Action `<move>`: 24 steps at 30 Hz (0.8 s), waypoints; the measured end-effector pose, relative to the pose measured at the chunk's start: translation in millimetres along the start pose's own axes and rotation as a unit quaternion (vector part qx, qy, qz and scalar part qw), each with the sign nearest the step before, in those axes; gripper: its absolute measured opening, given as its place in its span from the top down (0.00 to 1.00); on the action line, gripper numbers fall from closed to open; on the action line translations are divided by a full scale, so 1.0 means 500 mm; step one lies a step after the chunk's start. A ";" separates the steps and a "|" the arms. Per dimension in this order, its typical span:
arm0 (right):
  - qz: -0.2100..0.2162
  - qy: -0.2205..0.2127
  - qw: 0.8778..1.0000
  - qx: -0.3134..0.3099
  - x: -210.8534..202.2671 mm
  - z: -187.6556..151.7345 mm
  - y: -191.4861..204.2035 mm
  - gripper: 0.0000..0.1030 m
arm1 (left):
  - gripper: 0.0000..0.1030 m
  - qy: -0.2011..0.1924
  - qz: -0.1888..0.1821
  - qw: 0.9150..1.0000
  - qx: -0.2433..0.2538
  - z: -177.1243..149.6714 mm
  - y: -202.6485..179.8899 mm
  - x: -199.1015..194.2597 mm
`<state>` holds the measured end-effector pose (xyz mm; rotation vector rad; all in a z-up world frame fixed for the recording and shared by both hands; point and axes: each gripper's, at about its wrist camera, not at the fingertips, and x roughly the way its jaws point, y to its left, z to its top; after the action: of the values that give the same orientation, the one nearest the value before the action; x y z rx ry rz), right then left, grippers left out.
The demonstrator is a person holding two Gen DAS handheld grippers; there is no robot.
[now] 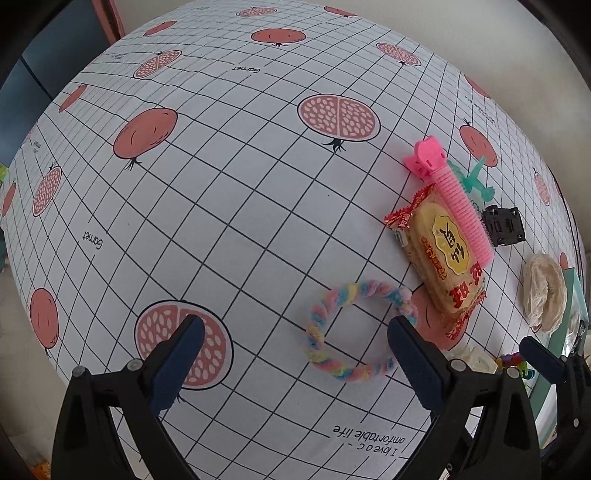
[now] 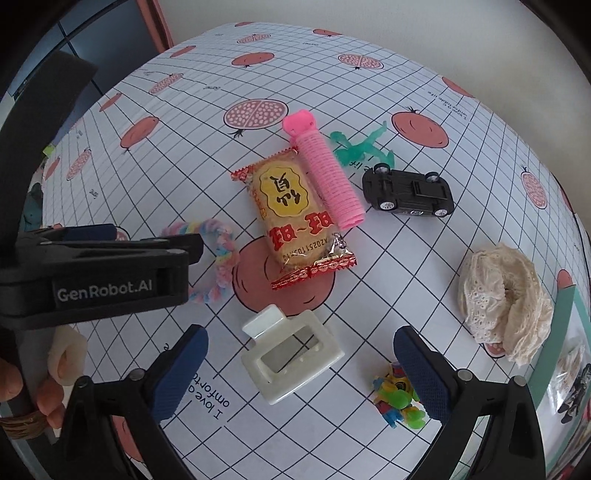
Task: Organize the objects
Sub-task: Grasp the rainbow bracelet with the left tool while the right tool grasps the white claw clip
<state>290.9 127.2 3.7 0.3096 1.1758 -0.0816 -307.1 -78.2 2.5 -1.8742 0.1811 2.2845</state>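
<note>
Gaping wide, both tongs point(image 1: 295, 354) point(image 2: 301, 369) hover empty over the tablecloth point(image 1: 221, 221).

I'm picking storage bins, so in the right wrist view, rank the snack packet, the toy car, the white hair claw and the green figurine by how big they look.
1. snack packet
2. white hair claw, nearest the camera, so possibly flattered
3. toy car
4. green figurine

a table under a pomegranate-print grid cloth point(image 1: 229, 206), pale wall point(image 2: 406, 26) behind, dark cabinet point(image 1: 55, 48) left.
</note>
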 end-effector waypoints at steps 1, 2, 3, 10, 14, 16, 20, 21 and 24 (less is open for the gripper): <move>0.000 0.002 1.000 0.000 0.005 0.000 0.002 0.03 | 0.05 0.000 0.001 1.000 0.002 -0.001 -0.002 0.000; 0.000 0.004 1.000 0.000 0.009 0.000 0.003 0.04 | 0.07 0.000 0.003 1.000 0.005 -0.001 -0.004 0.001; 0.000 0.007 1.000 0.000 0.013 -0.001 0.004 0.05 | 0.13 0.000 0.003 1.000 0.006 -0.002 -0.005 0.001; 0.005 0.022 1.000 0.001 0.041 -0.002 0.012 0.15 | 0.23 0.003 0.006 1.000 0.011 -0.006 -0.008 0.005; 0.001 0.024 1.000 0.003 0.045 -0.001 0.011 0.23 | 0.31 0.002 0.008 1.000 0.014 -0.008 -0.009 0.005; 0.004 0.023 1.000 0.003 0.042 -0.001 0.011 0.27 | 0.40 0.002 0.015 1.000 0.020 -0.010 -0.012 0.005; 0.010 0.021 1.000 0.004 0.037 -0.001 0.007 0.38 | 0.51 -0.002 0.020 0.999 0.031 -0.012 -0.020 0.002; 0.009 0.021 1.000 0.004 0.036 -0.001 0.007 0.41 | 0.56 -0.003 0.020 0.999 0.031 -0.013 -0.019 0.001; 0.014 0.021 1.000 0.003 0.035 -0.002 0.005 0.41 | 0.66 -0.005 0.017 0.999 0.034 -0.014 -0.019 -0.003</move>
<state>297.3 131.5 -12.5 0.3337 1.2135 -0.0541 -298.0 -70.7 2.6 -1.8405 0.2881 2.2797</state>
